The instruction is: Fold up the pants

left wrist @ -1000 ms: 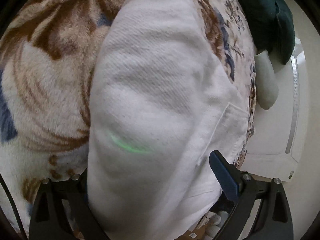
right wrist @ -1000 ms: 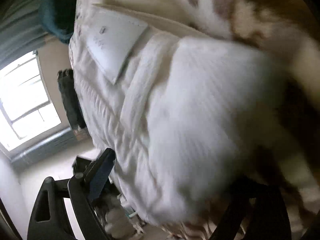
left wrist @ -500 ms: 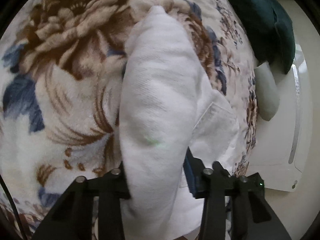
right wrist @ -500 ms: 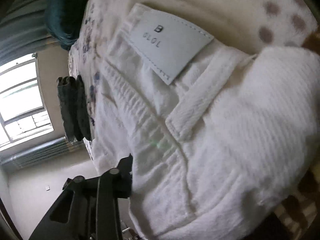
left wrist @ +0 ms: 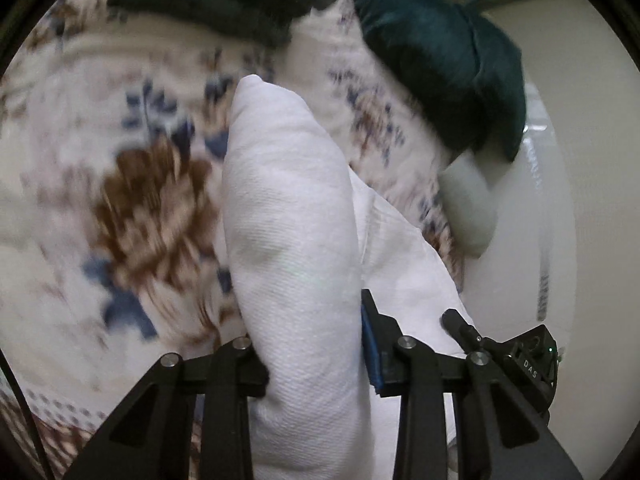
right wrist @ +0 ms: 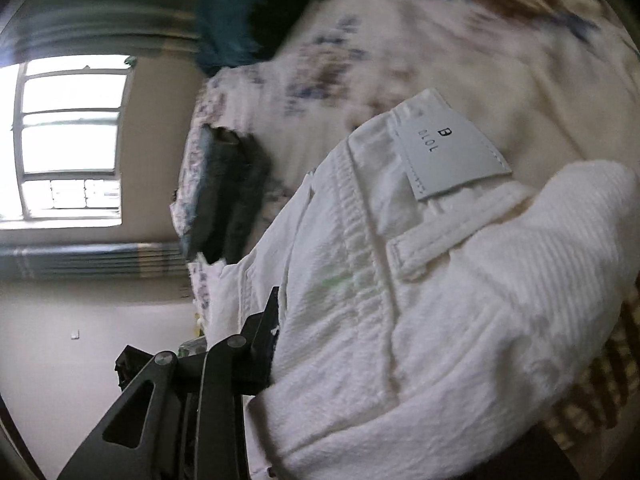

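In the left wrist view, the left gripper (left wrist: 312, 364) has its two black fingers (left wrist: 236, 372) closed narrowly on a thick bunched fold of the white pants (left wrist: 292, 240), the cloth filling the gap between them and a blue pad on the right finger pressed against the fabric. That fold rises away from the gripper as a rounded ridge over the floral blanket (left wrist: 132, 208), with a flatter layer of the same pants lying just beside it on the right. Past the far end of the ridge lie a dark folded garment (left wrist: 208, 4) and a teal cushion (left wrist: 444, 76), both resting on the blanket; near the cushion, at the blanket's right edge, sits a small pale grey object (left wrist: 468, 208) against a white rounded surface (left wrist: 532, 240). In the right wrist view, the right gripper (right wrist: 360, 380) shows only its left finger (right wrist: 260, 340), which presses against the waistband side of the pants (right wrist: 360, 320); the other finger is hidden under a thick roll of cloth, so the grip appears to be on the pants, though its width I cannot tell. Farther along the pants, a belt loop (right wrist: 432, 248) and a pale label (right wrist: 448, 144) marked with a B face the camera. Beyond the pants, the blanket (right wrist: 480, 40) carries another dark folded pile (right wrist: 228, 196), and a bright window (right wrist: 68, 136) stands well apart.
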